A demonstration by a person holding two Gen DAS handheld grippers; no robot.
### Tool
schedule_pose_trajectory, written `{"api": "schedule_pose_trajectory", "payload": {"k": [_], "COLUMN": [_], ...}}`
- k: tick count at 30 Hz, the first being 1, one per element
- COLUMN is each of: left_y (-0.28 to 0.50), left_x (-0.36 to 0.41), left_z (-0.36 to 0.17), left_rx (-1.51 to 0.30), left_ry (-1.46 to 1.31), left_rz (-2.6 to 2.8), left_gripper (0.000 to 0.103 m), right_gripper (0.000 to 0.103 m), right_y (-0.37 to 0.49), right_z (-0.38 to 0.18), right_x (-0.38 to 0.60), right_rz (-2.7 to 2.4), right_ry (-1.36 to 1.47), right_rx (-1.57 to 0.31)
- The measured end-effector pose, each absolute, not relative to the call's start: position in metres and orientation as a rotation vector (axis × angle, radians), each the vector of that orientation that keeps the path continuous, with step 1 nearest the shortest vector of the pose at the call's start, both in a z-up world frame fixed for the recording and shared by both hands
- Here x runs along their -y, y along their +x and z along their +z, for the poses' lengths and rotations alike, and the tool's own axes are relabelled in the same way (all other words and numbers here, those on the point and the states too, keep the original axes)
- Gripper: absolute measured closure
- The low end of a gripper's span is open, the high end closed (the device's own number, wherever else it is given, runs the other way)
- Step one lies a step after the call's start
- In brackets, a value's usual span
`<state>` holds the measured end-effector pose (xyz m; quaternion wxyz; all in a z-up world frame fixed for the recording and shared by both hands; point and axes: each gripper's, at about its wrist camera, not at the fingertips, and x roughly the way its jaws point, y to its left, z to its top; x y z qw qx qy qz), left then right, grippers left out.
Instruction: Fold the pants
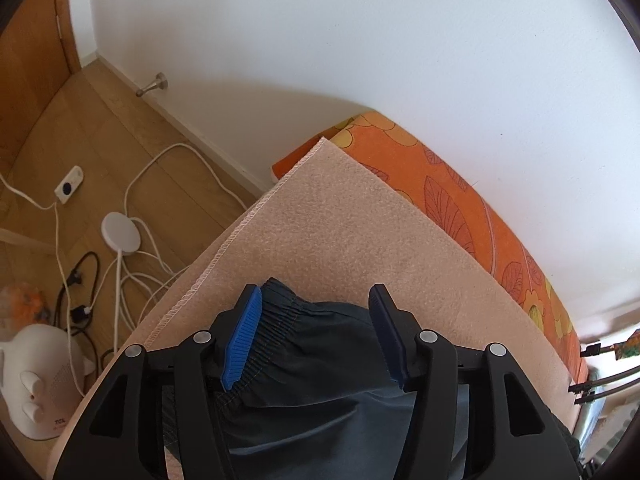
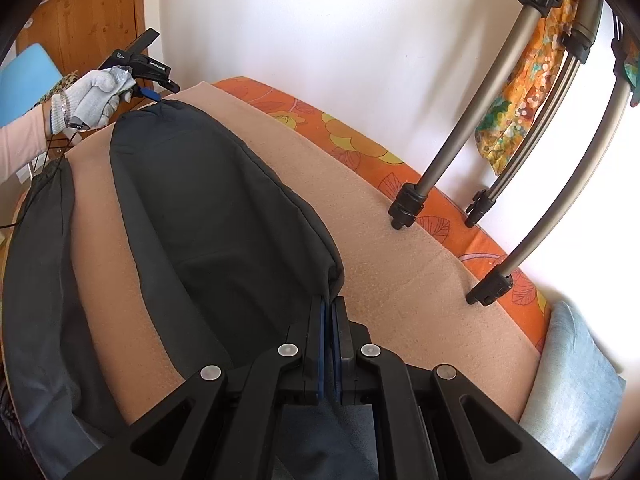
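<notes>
Dark grey pants (image 2: 216,216) lie on a beige blanket (image 2: 400,280) on a bed, legs spread apart. My right gripper (image 2: 330,304) is shut on the pants' fabric at the near end of one leg. My left gripper (image 1: 316,300) is open, its blue pads (image 1: 244,336) on either side of the elastic cuff (image 1: 280,320) at the far end of that leg. In the right wrist view the left gripper (image 2: 154,94) shows far off in a gloved hand (image 2: 96,96), at the cuff. The other leg (image 2: 40,260) lies along the left.
An orange flowered sheet (image 2: 360,140) lies under the blanket by the white wall. Tripod legs (image 2: 440,152) stand on the bed at right. A light blue pillow (image 2: 572,392) lies at right. Cables, a white disc (image 1: 120,228) and a white appliance (image 1: 36,376) lie on the wooden floor.
</notes>
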<state>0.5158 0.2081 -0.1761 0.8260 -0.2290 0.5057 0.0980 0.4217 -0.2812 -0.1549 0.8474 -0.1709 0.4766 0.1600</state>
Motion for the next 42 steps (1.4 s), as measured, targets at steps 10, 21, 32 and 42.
{"api": "schedule_pose_trajectory", "payload": {"k": [10,21,32,42], "left_y": [0.51,0.49,0.415,0.306], "left_x": [-0.188,-0.19,-0.216,-0.245], "left_z": [-0.188,-0.151,-0.087,-0.091], "left_rx": [-1.061,-0.935,-0.82,-0.804], "left_ry": [-0.242,-0.318,-0.36,-0.407], "left_rz": [0.227,0.15,0.078,0.021], "left_gripper": [0.061,0.083,0.084,0.084], "right_gripper": [0.103,0.103,0.103,0.103], "right_y": [0.421,0.415,0.348,0.239], "right_z": [-0.167,-0.153,-0.08,-0.048], "right_x": [0.288,0.283,0.27,0.23], "right_rz": [0.328,0.269,0.248,0.297], "right_ry": [-0.357,-0.393,-0.33,-0.315], "right_rx": [-1.02,-0.993,-0.884,-0.887]}}
